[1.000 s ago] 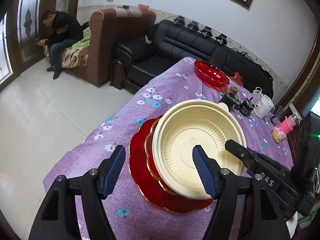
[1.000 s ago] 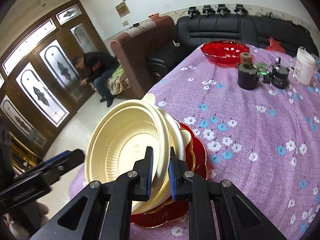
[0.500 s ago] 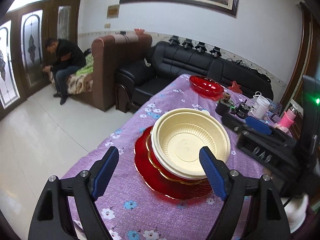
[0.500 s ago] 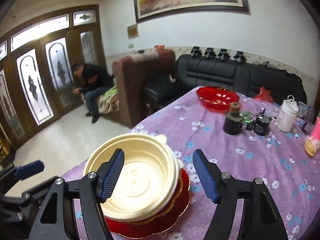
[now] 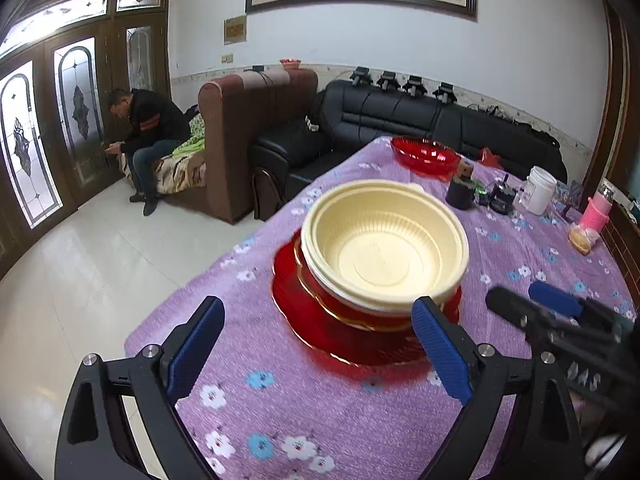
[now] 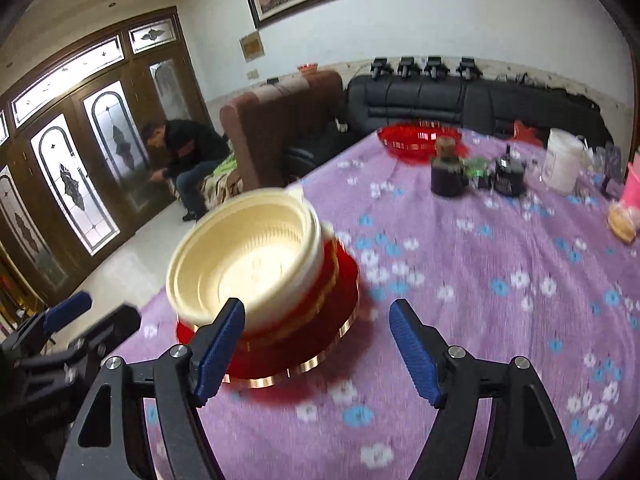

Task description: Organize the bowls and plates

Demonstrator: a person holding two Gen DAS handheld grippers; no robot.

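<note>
Two cream bowls (image 5: 384, 252) are sitting nested one inside the other on a stack of red plates (image 5: 320, 320) near the near left corner of the tabletop (image 5: 520, 248), which is wearing a purple cloth with blue and white flowers. The plates are showing gold rims in the right wrist view, where the whole stack is blurred.

The left gripper (image 5: 320, 356) is hovering on the near side of the stack with its jaws spread wide; they have just been opening, and nothing is lying between them but cloth and the near edge of the bottom plate, untouched. Its right finger (image 5: 440, 348) is standing in front of the plates' near right edge without pressing on them. The right gripper (image 6: 316, 348) is hanging to the right of the stack, its jaws also released and just opened wider, with only the plate edge and cloth showing between them; its left finger (image 6: 218, 346) is overlapping the bowls in the view, apart from them.

At the far end of the tabletop a red bowl (image 5: 424, 156) is sitting alone, with a dark jar (image 5: 460, 192), a white tub (image 5: 540, 190) and a pink cup (image 5: 596, 212) ranged to its right. Beyond the tabletop a person (image 5: 148, 136) is sitting bent forward by the brown sofa (image 5: 240, 140), beside the black sofa (image 5: 400, 120).
</note>
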